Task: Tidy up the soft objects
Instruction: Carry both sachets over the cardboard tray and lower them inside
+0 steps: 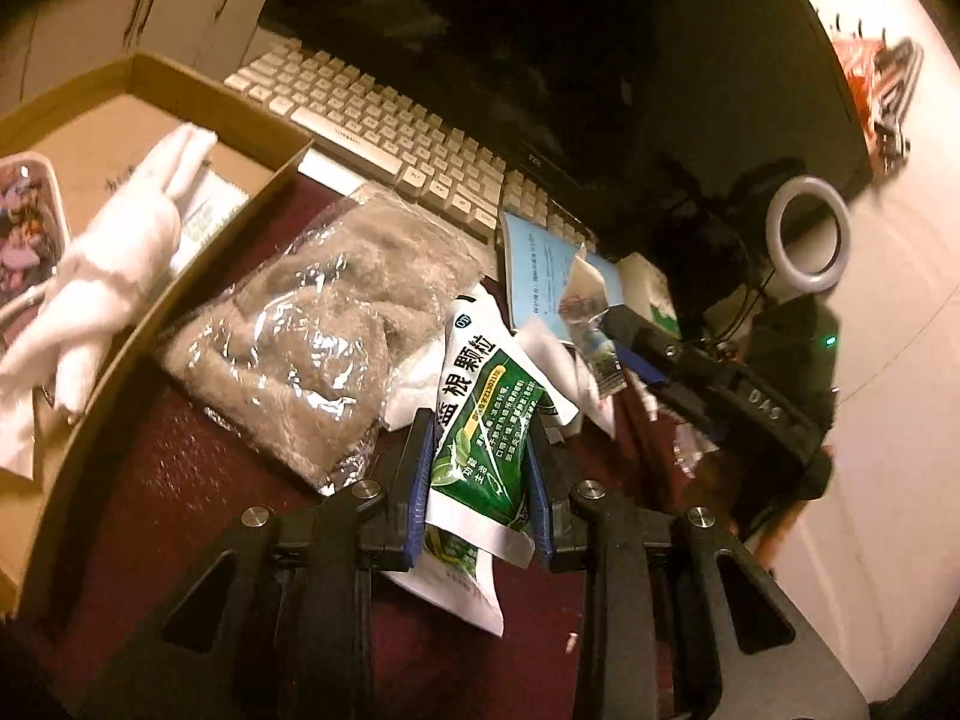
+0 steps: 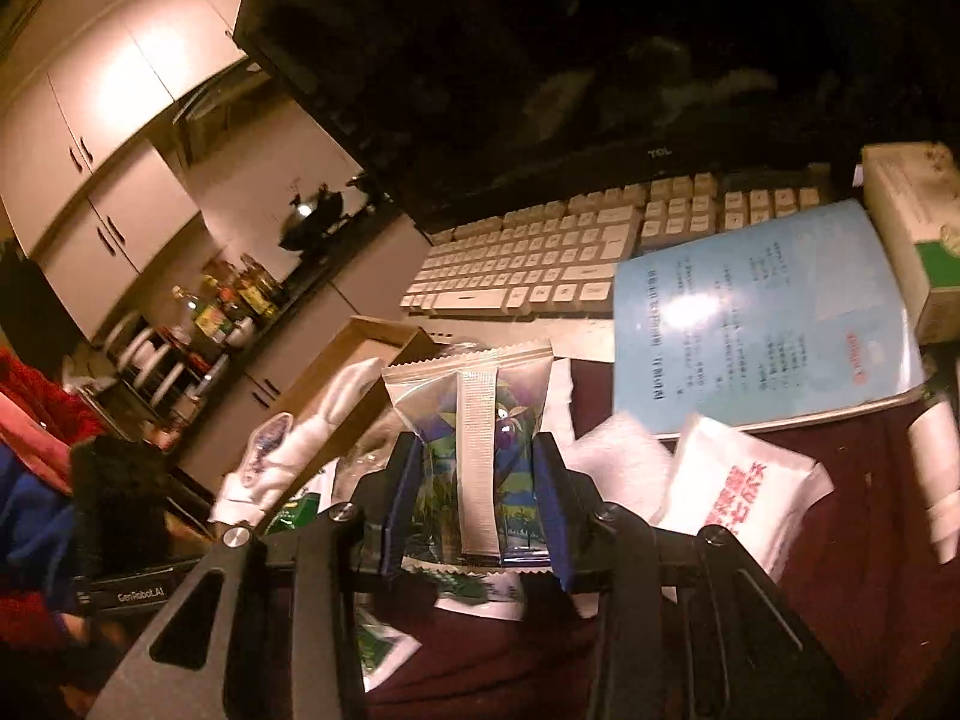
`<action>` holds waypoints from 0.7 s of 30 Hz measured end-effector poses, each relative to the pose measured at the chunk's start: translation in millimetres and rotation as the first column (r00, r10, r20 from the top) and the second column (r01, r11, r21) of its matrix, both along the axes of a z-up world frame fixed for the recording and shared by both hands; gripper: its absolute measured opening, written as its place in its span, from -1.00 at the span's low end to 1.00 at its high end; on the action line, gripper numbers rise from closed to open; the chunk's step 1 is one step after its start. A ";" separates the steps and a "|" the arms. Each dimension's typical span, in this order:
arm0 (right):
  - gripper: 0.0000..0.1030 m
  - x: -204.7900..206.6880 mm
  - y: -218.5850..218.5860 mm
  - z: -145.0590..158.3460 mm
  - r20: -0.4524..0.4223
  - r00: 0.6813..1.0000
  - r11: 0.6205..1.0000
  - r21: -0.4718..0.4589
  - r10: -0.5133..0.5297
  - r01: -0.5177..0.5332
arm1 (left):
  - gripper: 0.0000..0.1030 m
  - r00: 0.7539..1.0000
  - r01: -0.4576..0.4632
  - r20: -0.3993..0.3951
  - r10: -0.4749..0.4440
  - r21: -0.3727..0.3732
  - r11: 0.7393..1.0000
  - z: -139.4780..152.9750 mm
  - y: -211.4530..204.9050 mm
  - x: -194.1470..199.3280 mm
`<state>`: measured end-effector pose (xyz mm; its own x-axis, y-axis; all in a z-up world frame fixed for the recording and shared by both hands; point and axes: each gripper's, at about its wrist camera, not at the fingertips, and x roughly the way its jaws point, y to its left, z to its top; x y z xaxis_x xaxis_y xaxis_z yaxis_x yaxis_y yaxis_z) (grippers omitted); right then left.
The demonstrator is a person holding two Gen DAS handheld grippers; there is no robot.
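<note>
My left gripper (image 1: 480, 468) is shut on a green and white medicine sachet (image 1: 480, 414) and holds it over the dark red table. A grey plush cloth in a clear bag (image 1: 318, 324) lies just left of it. A white plush rabbit (image 1: 114, 264) lies in the cardboard box (image 1: 264, 138) at the left. My right gripper (image 2: 477, 492) is shut on a clear snack packet with a purple and green print (image 2: 480, 438), held upright. The right gripper also shows at the right of the left wrist view (image 1: 606, 324). White sachets (image 2: 738, 492) lie to its right.
A white keyboard (image 1: 384, 126) and a dark monitor (image 1: 540, 48) stand behind the pile. A blue booklet (image 2: 762, 312) lies by the keyboard, a white and green carton (image 2: 918, 234) beyond it. A ring light (image 1: 810, 234) stands at the right. A patterned tin (image 1: 27, 228) lies in the box.
</note>
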<state>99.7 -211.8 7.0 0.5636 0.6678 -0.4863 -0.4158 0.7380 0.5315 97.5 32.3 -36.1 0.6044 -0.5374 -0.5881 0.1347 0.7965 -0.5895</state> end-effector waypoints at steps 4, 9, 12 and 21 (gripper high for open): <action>-0.27 -0.4 -1.2 -1.5 -0.007 1.000 1.000 0.009 -0.006 0.006 | -0.49 1.000 -0.025 0.013 0.026 -0.045 0.999 5.5 12.4 -4.1; -0.27 -7.0 9.1 -0.2 0.017 0.998 0.998 0.015 0.063 -0.063 | -0.49 0.998 -0.063 0.007 0.065 -0.129 0.990 8.7 36.0 -10.4; -0.27 -12.8 17.6 2.7 0.035 0.993 0.994 0.013 0.109 -0.109 | -0.49 0.992 -0.113 0.037 0.119 -0.122 0.986 18.4 51.3 -22.2; -0.27 -21.3 58.4 25.2 0.005 0.988 0.987 -0.038 0.154 -0.154 | -0.49 0.949 -0.294 0.107 0.298 -0.048 0.955 52.6 113.4 -46.9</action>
